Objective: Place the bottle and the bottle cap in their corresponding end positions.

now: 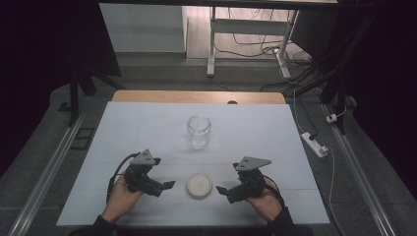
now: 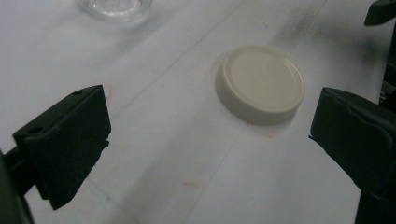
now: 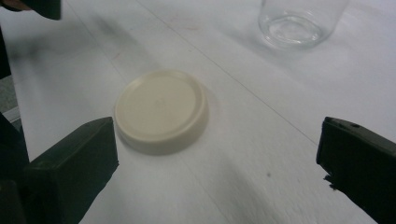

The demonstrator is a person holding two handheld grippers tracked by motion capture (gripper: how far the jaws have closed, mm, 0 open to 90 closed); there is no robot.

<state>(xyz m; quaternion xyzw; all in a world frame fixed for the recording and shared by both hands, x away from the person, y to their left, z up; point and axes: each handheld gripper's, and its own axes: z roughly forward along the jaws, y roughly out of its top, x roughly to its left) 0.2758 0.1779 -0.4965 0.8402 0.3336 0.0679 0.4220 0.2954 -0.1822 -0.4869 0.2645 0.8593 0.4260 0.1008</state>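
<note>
- The lid point(image 1: 199, 185) is lying flat, top up, on the white counter point(image 1: 128, 132) at lower centre of the high view, between the two grippers, so either can reach it.
- The jar point(image 1: 198, 131) is standing upright and open at mid-frame, well apart from the lid, probably waiting to be capped.
- The left gripper point(image 1: 168, 185) is resting low at lower left, its fingers point(image 2: 65, 140) spread wide and holding nothing, aimed at the lid.
- The right gripper point(image 1: 221, 190) is mirroring it at lower right, fingers point(image 3: 70, 172) wide apart and empty, the lid just ahead.
</note>
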